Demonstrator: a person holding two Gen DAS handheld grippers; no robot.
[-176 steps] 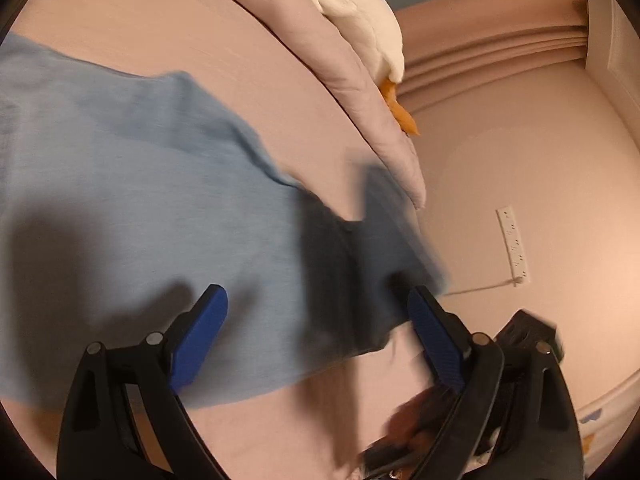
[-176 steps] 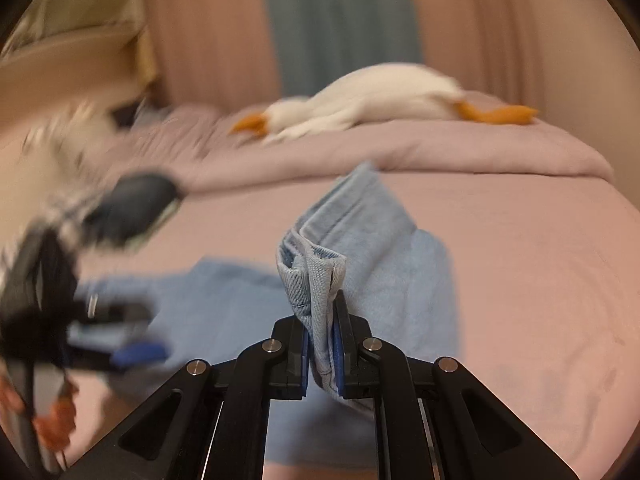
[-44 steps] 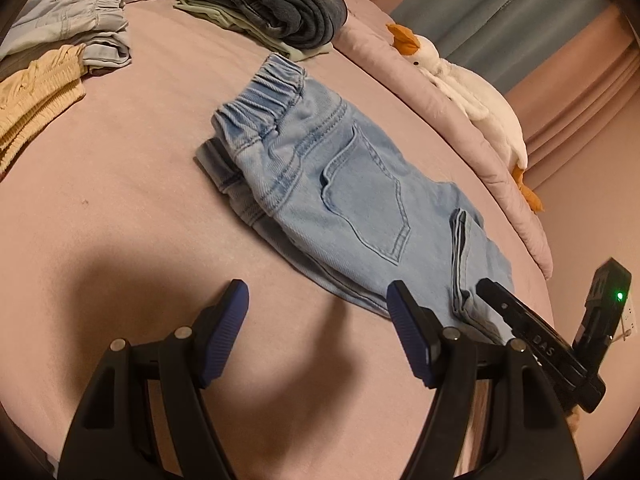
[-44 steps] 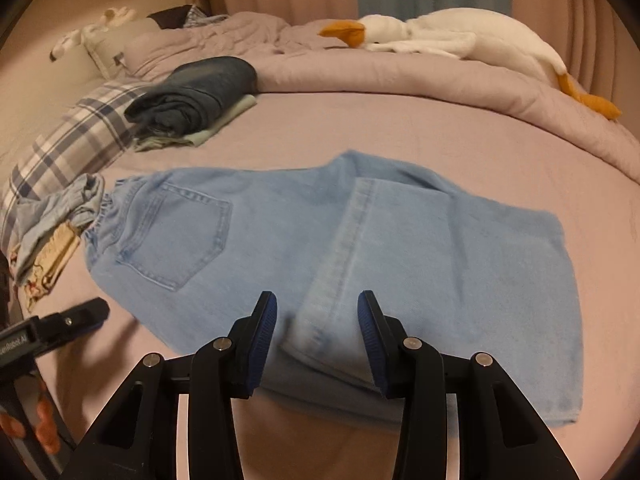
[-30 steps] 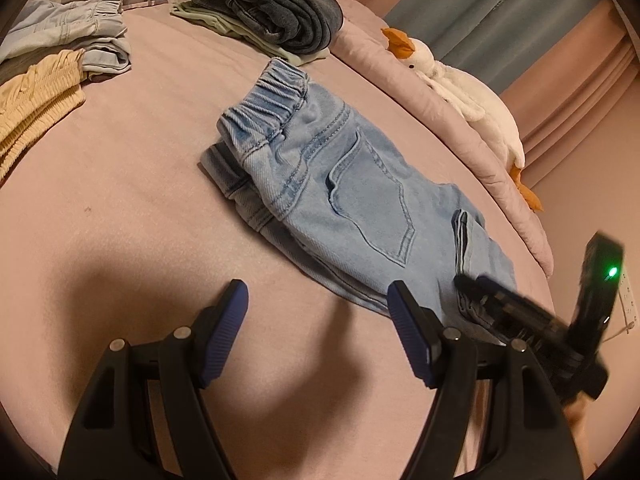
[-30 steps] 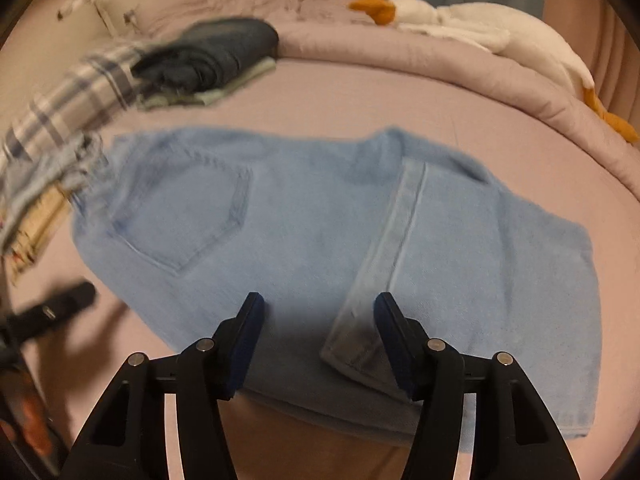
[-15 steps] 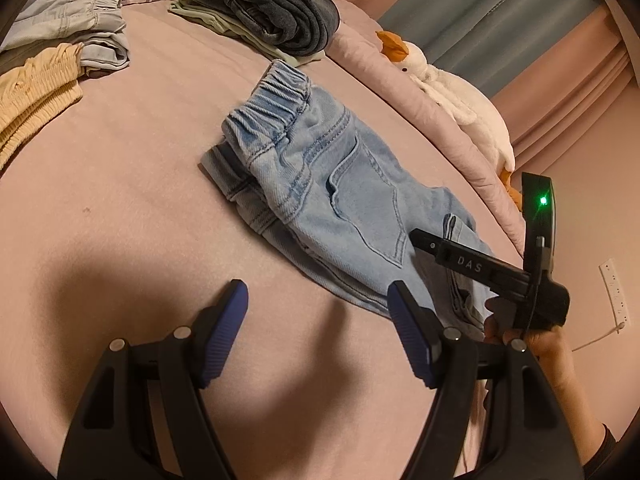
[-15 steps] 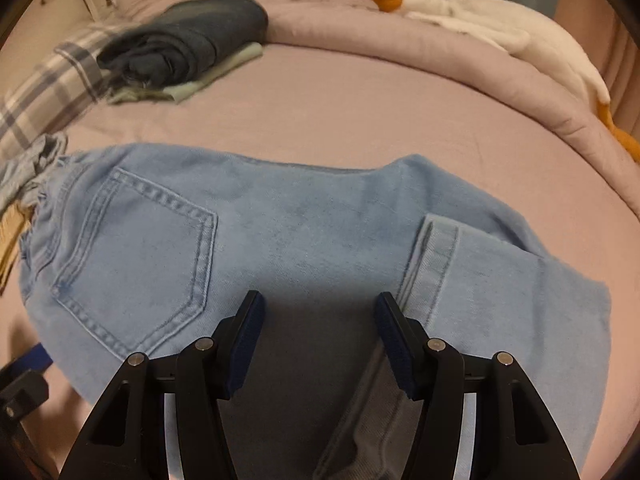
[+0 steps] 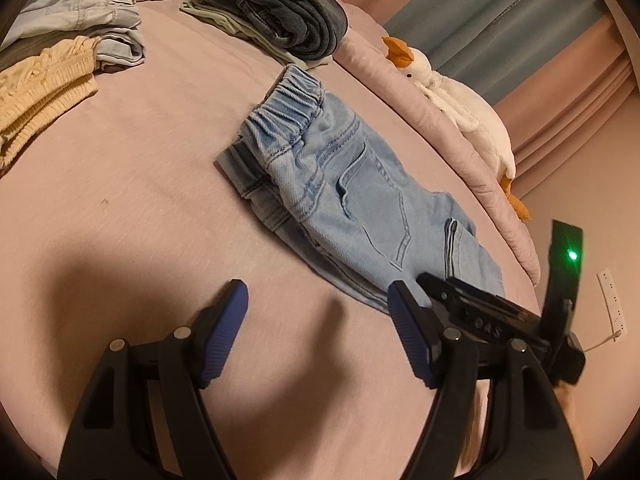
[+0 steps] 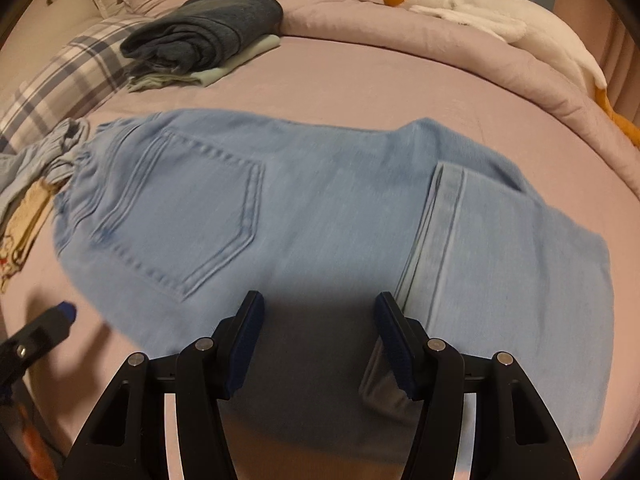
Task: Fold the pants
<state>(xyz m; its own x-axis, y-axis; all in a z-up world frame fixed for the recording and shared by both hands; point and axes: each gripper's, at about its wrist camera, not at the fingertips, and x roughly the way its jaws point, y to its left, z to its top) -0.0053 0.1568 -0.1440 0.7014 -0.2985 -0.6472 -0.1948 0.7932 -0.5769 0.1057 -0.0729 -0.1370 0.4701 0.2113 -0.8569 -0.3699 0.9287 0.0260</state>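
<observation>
Light blue denim pants [image 9: 352,200] [image 10: 280,216] lie flat on the pink bed, legs folded back over the body, back pocket up, elastic waistband at the far end in the left wrist view. My left gripper [image 9: 316,320] is open over bare sheet just short of the pants' near edge, nothing between its blue pads. My right gripper [image 10: 318,334] is open and hovers low over the middle of the pants, casting a shadow on the denim; its right pad sits beside the folded leg's hem. In the left wrist view the right gripper's black body [image 9: 500,320] reaches over the folded end.
Folded dark jeans on a pale green garment [image 9: 280,24] [image 10: 208,36] lie at the far side. A yellow garment [image 9: 40,84] and other light denim [image 9: 88,16] lie left. A white plush goose [image 9: 452,96] [image 10: 480,8] rests on the rolled duvet. A plaid pillow [image 10: 60,80] is at left.
My right gripper dropped closer to the pants and shifted from the folded hem toward the middle of the cloth. The left gripper stayed put. Both stayed open.
</observation>
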